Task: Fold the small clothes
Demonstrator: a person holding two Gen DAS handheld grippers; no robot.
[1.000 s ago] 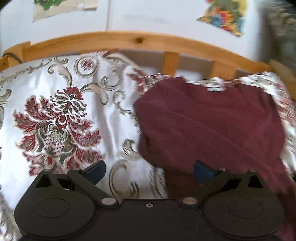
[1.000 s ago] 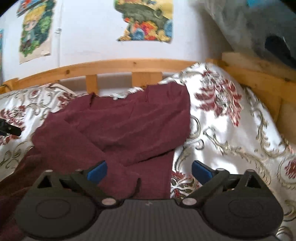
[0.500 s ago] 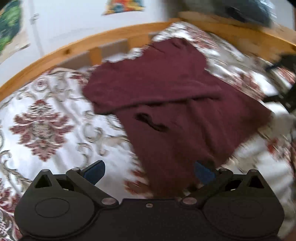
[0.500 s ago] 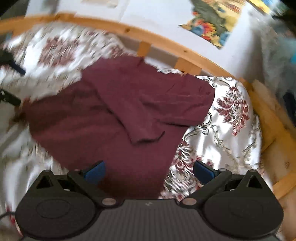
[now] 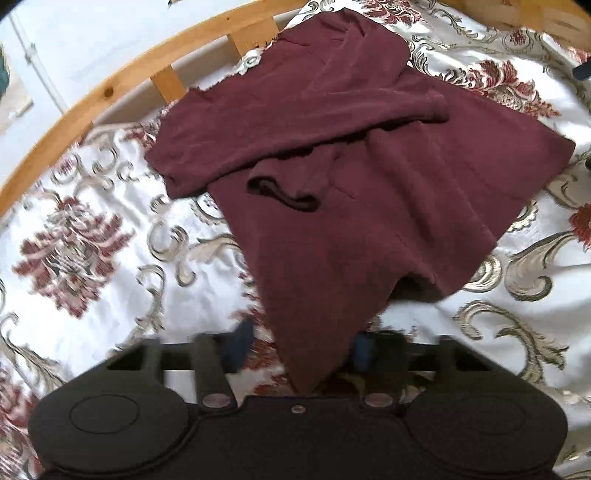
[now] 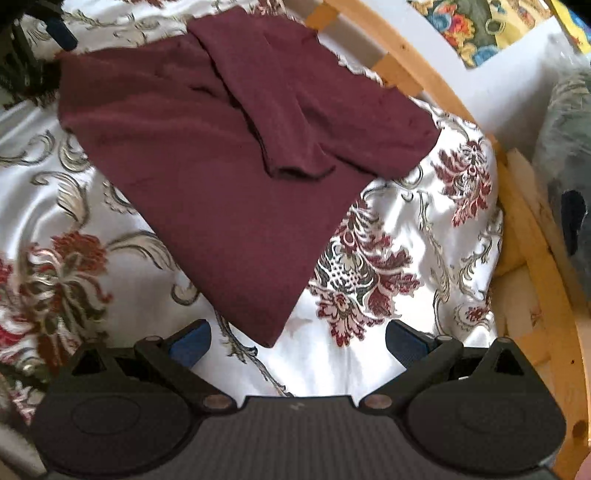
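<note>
A maroon garment lies spread on the floral bedspread, sleeves folded across its body. In the left wrist view its near corner runs down between my left gripper, whose blurred blue pads stand partly closed around that corner, gap still visible. In the right wrist view the garment lies ahead, its near corner just beyond my right gripper, which is wide open and empty above the bedspread.
A wooden bed rail curves along the far side, with the white wall behind it. In the right wrist view the rail runs down the right side, with posters on the wall and a grey bundle beyond.
Both grippers have pulled back and swung toward the garment's near corners. The left gripper's pads have narrowed around the garment's corner. The right gripper stays open.
</note>
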